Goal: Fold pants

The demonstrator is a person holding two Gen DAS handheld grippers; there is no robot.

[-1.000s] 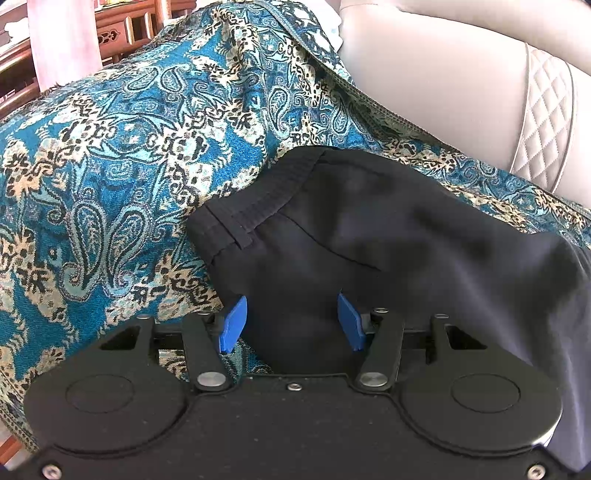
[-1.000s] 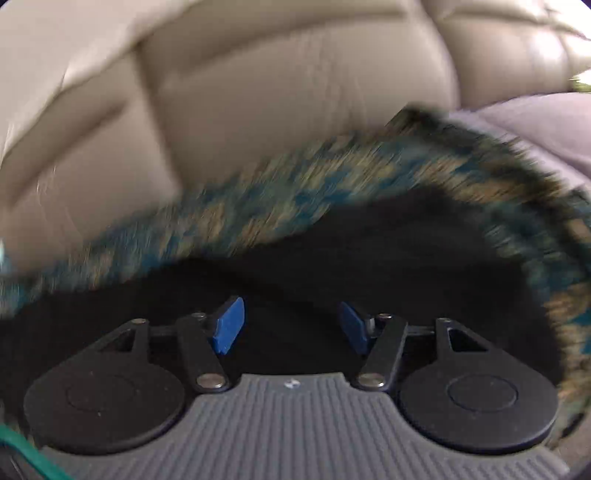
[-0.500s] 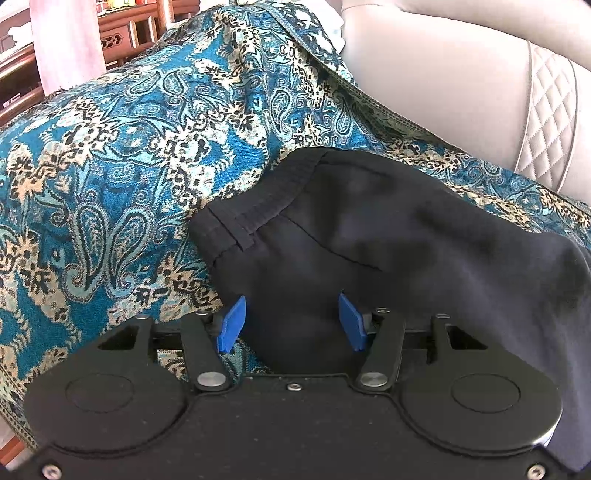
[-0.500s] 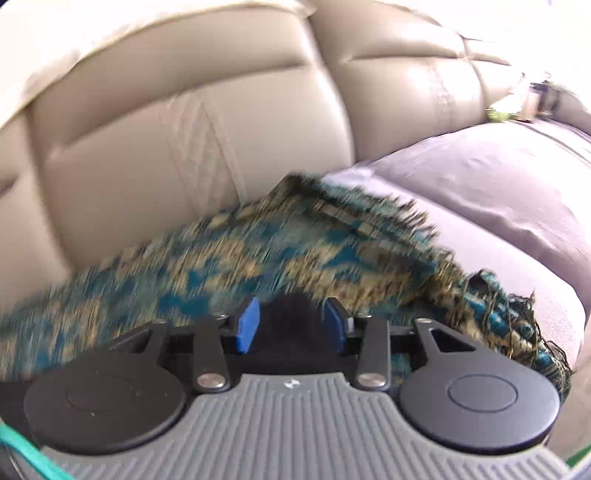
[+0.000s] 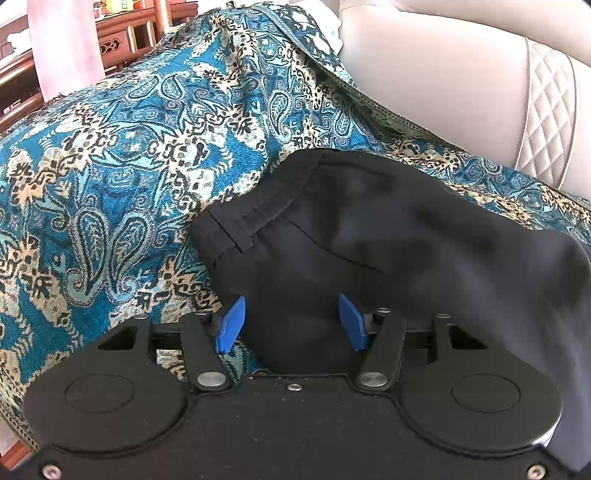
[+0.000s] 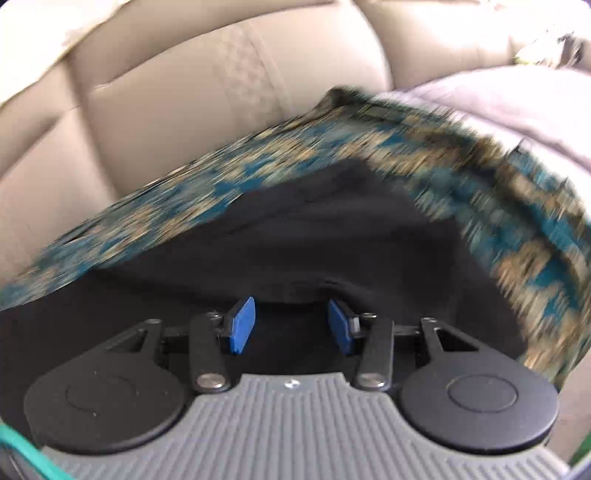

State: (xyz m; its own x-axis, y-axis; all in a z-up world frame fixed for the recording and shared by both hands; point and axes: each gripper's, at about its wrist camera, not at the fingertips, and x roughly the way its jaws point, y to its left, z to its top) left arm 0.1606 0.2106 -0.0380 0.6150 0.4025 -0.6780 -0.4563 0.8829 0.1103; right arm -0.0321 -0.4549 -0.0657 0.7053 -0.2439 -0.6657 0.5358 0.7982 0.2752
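Observation:
Black pants lie on a blue patterned throw over a sofa seat, waistband toward the left. My left gripper is open, its blue pads on either side of the pants' near edge, close above the cloth. In the right wrist view the pants spread across the throw, and my right gripper is open just above the black cloth with a raised fold between its pads. That view is blurred by motion.
The blue and gold paisley throw covers the seat. The beige leather sofa back rises behind it, also in the right wrist view. Wooden furniture stands at the far left. A lilac cushion lies at the right.
My right gripper swung right toward the pants' end with its pads narrowed, then came back over the cloth with its pads wider apart. My left gripper has barely moved.

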